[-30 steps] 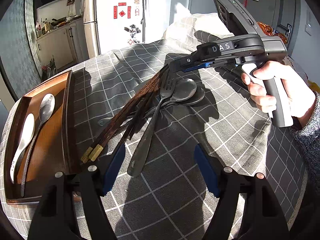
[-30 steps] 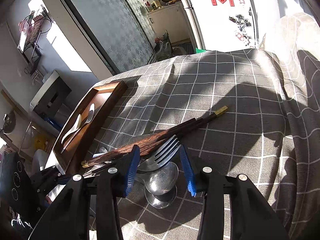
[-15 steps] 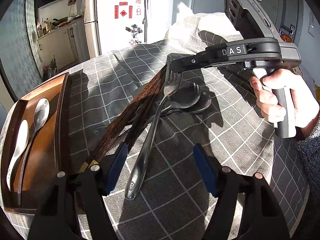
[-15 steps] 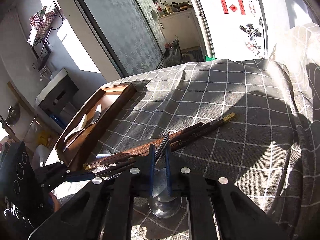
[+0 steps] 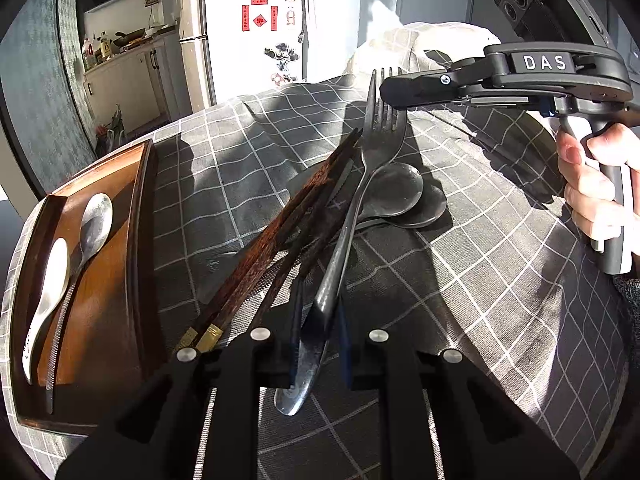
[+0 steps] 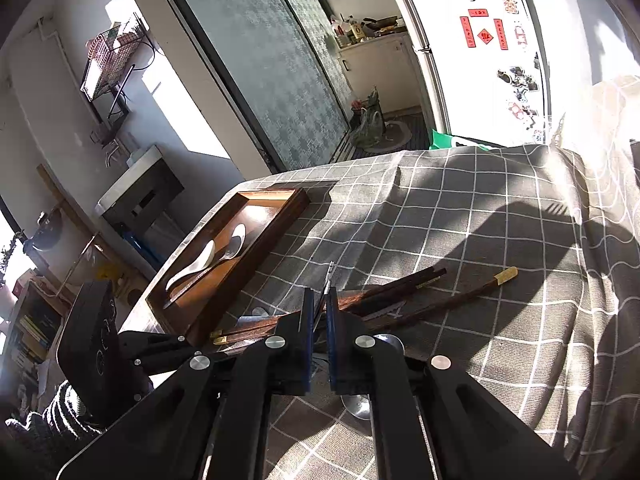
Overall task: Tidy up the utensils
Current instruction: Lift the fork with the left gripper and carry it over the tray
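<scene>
— Two grippers have hold of one fork (image 5: 362, 184). How does it lie?

— Its long axis runs from the left gripper (image 5: 320, 320), whose jaws have just been closing and now pinch the handle near its rounded end, up and away to the right gripper (image 5: 394, 92), whose dark pads are pressed together on the tines. So the handle end points toward the left wrist camera, the tines away and upward, and the fork is tilted above the checked cloth (image 5: 480, 280).

— And from the right wrist?

— The right gripper (image 6: 319, 320) shows its blue pads nearly touching, with the thin edge of the tines poking out between them (seen edge-on, so little else can be told).

— Any writing?

— "DAS" in white letters on the right gripper's body. Red paper strips with characters are stuck on the fridge (image 5: 256, 20); they are too small to read.

— How does the fork look?

— Dull grey metal, four tines, a slim neck widening to a flat handle. It rises beside the dark wooden chopsticks (image 5: 280, 236) and over two metal spoons (image 5: 400, 196), well apart from the wooden tray (image 5: 140, 240).
</scene>
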Motion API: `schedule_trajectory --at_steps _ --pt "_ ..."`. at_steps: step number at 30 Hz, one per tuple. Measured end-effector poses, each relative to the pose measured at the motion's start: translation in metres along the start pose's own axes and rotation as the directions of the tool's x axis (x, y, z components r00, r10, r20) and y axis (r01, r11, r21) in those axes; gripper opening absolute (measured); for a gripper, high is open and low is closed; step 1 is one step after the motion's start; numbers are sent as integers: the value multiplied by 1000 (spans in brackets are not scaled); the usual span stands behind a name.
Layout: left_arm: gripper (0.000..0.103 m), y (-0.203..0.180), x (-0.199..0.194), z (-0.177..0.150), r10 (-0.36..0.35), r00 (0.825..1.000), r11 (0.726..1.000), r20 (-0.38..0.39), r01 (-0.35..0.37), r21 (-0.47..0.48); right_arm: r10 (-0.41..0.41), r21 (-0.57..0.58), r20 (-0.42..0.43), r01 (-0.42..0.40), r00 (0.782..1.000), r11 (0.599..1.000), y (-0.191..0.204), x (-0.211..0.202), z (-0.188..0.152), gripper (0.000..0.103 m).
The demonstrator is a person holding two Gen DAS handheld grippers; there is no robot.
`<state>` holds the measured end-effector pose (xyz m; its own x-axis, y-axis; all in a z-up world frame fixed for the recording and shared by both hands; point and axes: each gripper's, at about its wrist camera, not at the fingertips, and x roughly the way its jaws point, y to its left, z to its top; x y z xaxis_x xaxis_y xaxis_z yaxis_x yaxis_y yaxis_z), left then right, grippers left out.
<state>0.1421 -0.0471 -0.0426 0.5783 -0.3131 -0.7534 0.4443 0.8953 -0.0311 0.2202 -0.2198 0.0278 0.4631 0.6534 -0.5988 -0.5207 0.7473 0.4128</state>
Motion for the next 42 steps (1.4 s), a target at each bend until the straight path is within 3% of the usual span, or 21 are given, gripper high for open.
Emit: schedule_trajectory --at_steps 13,19,25,26,28,29,35,37,38,39,42 --pt "14 75 -46 -12 61 998 993 17 -59 -97 109 -84 -35 -111 993 990 76 73 48 3" --pt "7 90 -68 -8 -6 999 987 47 14 -159 120 -147 -57 -127 991 981 107 81 59 2" --pt "6 89 -70 -2 44 998 992 32 -40 -119 119 -142 -46 -124 992 982 112 76 63 3" --pt "10 87 -67 -4 53 998 993 36 -49 -112 108 -143 -45 -113 993 983 111 74 62 3" --pt "31 87 -65 -7 65 997 992 45 -60 -110 123 -125 -46 -128 991 984 106 70 60 3" --pt "46 88 -63 -9 51 998 992 44 -46 -118 125 -122 -45 -130 991 984 104 67 59 3" --pt "51 80 -42 -14 26 999 994 29 -23 -105 123 -118 -27 -125 992 985 98 47 52 3" --pt "40 76 -39 -12 -5 1000 995 23 7 -99 126 -109 -23 -127 992 986 95 41 51 4" --pt "23 72 -38 -11 -11 1000 996 26 13 -87 126 -106 -21 -128 992 986 93 39 51 4" --pt "14 69 -39 -9 3 999 997 33 -1 -71 131 -102 -17 -132 991 986 92 36 52 4" --pt "14 64 -49 -2 16 998 998 55 -13 -58 145 -94 7 -144 989 985 93 28 59 4"
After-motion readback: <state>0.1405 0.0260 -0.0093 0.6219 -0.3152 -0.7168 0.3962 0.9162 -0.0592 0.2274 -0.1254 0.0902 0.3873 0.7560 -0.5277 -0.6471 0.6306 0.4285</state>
